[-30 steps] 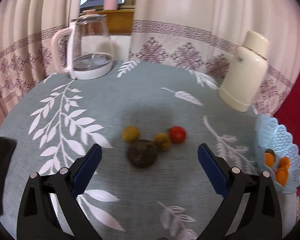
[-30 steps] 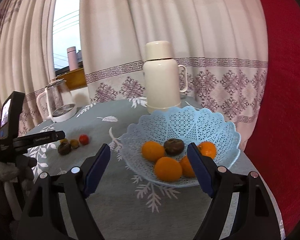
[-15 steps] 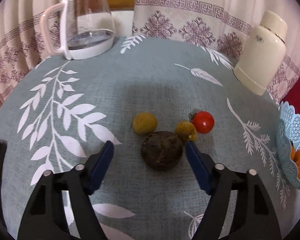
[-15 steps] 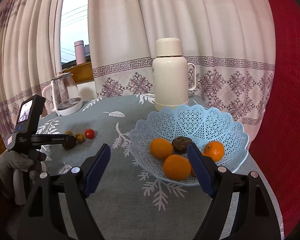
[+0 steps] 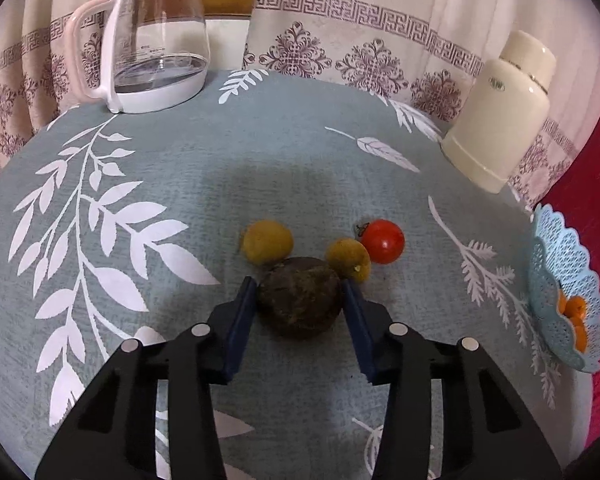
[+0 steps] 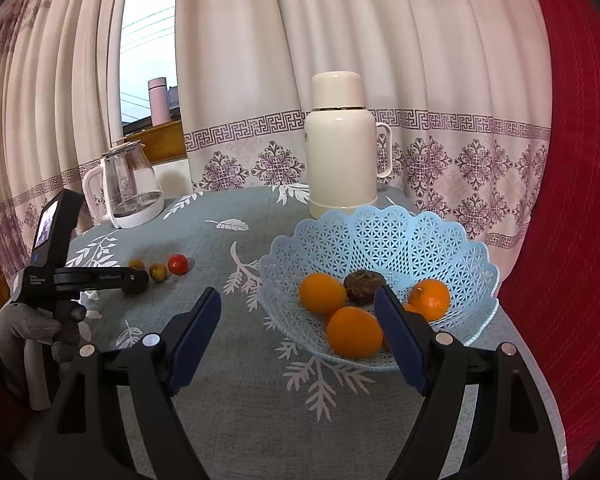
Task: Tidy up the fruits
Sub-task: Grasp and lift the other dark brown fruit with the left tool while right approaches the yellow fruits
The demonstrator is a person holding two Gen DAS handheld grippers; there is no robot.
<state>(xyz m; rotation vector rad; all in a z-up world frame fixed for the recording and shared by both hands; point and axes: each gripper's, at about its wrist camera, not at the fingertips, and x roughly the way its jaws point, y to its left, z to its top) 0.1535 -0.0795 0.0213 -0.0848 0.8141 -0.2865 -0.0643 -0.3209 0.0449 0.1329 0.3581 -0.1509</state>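
Table point(image 5: 300, 152): round, under a grey-green cloth printed with white leaf sprays.

Glass kettle point(image 5: 156, 36): far left of the left wrist view, white handle and base, upright near the curtain.

Yellow fruit point(image 5: 267, 241): on the cloth, just left of and behind the dark fruit.

Dark brown fruit point(image 5: 300, 301): wrinkled, round, resting on the cloth. Left gripper point(image 5: 300, 302): its blue pads point(image 5: 242, 320) sit against the fruit's two sides, tongs clamped on it.

Second yellow fruit point(image 5: 348, 259): smaller, just right of and behind the dark fruit, close beside the right pad.

Cherry tomato point(image 5: 382, 241): red, green stalk, touching or all but touching the second yellow fruit on its right.

Cream thermos point(image 5: 500, 108): upright at the table's far right edge.

Blue lattice basket point(image 5: 556, 280): at the right edge, well apart from the loose fruit.

Right wrist view, left to right: the left gripper in a grey-gloved hand point(image 6: 32, 320); the right gripper point(image 6: 300, 332), tongs wide apart, holding nothing, hovering in front of the basket point(image 6: 380, 236). In the basket: several oranges point(image 6: 354, 332) and one dark wrinkled fruit point(image 6: 364, 280) among them.
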